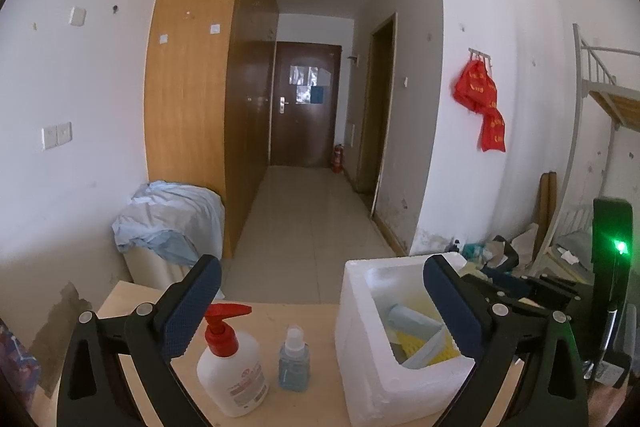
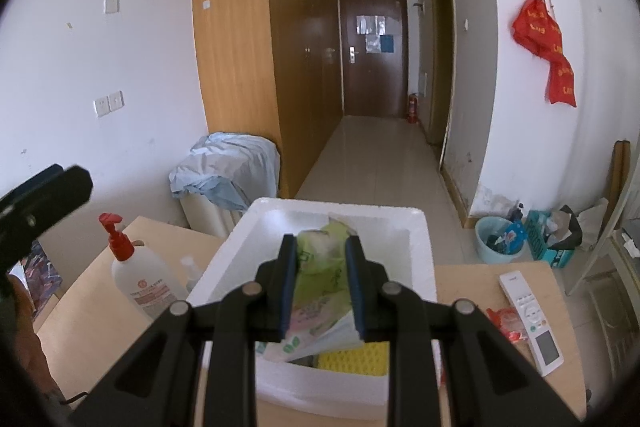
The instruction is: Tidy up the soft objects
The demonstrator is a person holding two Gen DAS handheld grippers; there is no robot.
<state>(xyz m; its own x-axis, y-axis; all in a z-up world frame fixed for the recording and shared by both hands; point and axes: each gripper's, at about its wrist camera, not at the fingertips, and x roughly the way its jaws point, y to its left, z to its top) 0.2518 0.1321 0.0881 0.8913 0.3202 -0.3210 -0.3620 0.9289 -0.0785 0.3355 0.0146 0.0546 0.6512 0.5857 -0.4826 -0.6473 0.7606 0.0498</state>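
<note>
Your right gripper (image 2: pixel 321 281) was clamped on a soft green-and-white plastic packet (image 2: pixel 320 291), its pads pressing the packet's two sides, and it held that packet over the open white foam box (image 2: pixel 420 227) on the tabletop (image 2: pixel 472 279). Your left gripper (image 1: pixel 320 311) stood wide with nothing between its pads, hanging over the pale wooden tabletop at about 9 o'clock from the box.

The packet was limp and bulged above the pads, so it could have slid out of the pinch or sagged against the box's near wall if you had tipped further; I judged the hold as narrow and off the packet's middle.

The box looked light. A push from the packet or the fingers against its rim could have shoved it along the tabletop, toward the white remote control (image 2: pixel 532 319) at its 3 o'clock.

Inside lay a yellow dimpled pad (image 2: pixel 360 359) and a pale blue roll (image 1: pixel 412 319); dropping the packet on them could have left it propped high, not settled.

On your left, the white pump bottle with the red nozzle (image 1: pixel 230 367) and the small clear blue spray bottle (image 1: pixel 294 363) stood just beside the box, right under the open fingers. A careless swing there could have toppled either.
</note>
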